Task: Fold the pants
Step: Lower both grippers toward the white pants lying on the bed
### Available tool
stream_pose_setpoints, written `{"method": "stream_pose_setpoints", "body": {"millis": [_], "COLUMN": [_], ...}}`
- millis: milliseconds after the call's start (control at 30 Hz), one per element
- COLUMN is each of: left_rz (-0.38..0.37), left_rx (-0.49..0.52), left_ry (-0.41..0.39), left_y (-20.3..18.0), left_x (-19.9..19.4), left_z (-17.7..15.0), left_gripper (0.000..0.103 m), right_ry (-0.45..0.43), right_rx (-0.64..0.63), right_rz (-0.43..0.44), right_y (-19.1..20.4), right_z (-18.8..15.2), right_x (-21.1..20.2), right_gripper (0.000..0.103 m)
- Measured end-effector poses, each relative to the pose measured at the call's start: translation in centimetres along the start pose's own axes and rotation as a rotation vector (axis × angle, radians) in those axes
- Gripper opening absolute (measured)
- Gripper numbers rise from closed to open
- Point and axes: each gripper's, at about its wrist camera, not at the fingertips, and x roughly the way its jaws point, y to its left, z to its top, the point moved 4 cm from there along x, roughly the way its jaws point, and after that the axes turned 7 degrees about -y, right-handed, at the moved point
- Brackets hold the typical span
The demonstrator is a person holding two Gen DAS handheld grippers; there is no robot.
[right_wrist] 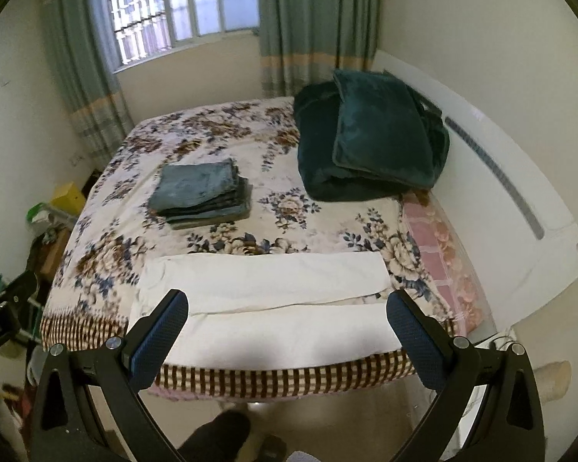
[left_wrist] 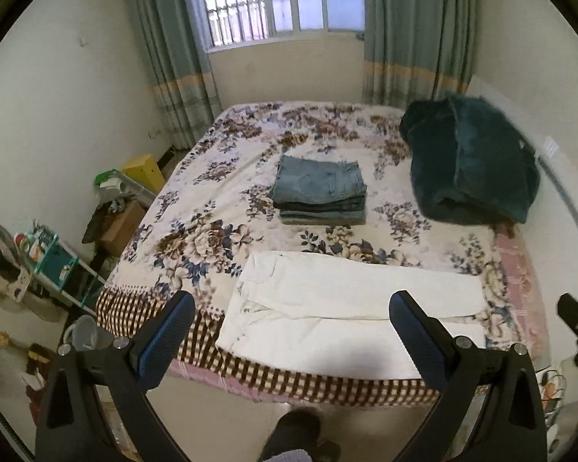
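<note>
- White pants (left_wrist: 350, 323) lie flat at the bed's (left_wrist: 219, 192) near edge, legs side by side; apparently unfolded.
- Jeans stack (left_wrist: 320, 192) sits mid-bed, already folded.
- Left gripper (left_wrist: 293, 323) and right gripper (right_wrist: 289, 319) gape wide, empty.

On the bed (left_wrist: 196, 177), pants (left_wrist: 339, 308) lie nearest, folded stack (left_wrist: 320, 188) behind, blanket (left_wrist: 470, 161) far right.
</note>
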Motion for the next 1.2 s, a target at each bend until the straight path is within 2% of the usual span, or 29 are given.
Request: {"method": "stream_pose_setpoints", "body": {"millis": [100,200,333,467,500,633,767,867,967,1000,1100,1200], "left_rz": [-0.002,-0.005,0.012,0.046,0.065,0.128,0.17,0.198,0.243,0.27,0.336,0.368], "left_rx": [0.022,0.03,0.019,-0.041,-0.057,-0.109,-0.209,-0.286,-0.37,-0.397,-0.437,-0.464], "left_ry": [0.039,0.085,0.207,0.379,0.426,0.566,0.708,0.797,0.851,0.866,0.881,0.862], "left_y": [-1.6,-3.1,-4.8,-5.6,-5.6,-5.6,-5.0,-4.9,-4.1,-3.4,-1.7,-0.3], "left_x": [5.1,10.3,19.8,30.8,34.0,43.6,52.9,58.5,63.0,64.2,66.3,67.2], "left_z": [1.4,2.9,3.9,2.9,2.1,-0.5,-3.9,-6.4,-8.5,-9.3,-10.7,-11.7], "left_gripper": [0.103,0.103,0.103,0.103,0.103,0.103,0.103,0.103,0.103,0.1,0.082,0.065], "right_ry": [0.054,0.121,0.211,0.322,0.337,0.455,0.542,0.6,0.643,0.657,0.669,0.683], "right_rx": [0.05,0.124,0.217,0.322,0.341,0.458,0.55,0.663,0.773,0.807,0.885,0.958], "right_rz": [-0.011,-0.033,-0.087,-0.148,-0.159,-0.213,-0.262,-0.301,-0.339,-0.345,-0.351,-0.358], "right_y": [-1.3,-3.1,-5.7,-8.5,-8.8,-11.7,-14.6,-16.9,-18.8,-19.4,-20.3,-21.0], "right_z": [1.7,3.7,5.1,5.1,4.6,1.8,-2.1,-6.0,-9.9,-11.1,-13.8,-16.4], "right_x": [5.5,13.1,23.2,35.1,37.1,49.6,60.0,66.4,70.7,71.8,74.5,77.1], "right_gripper": [0.103,0.103,0.103,0.103,0.103,0.103,0.103,0.103,0.103,0.103,0.103,0.103]}}
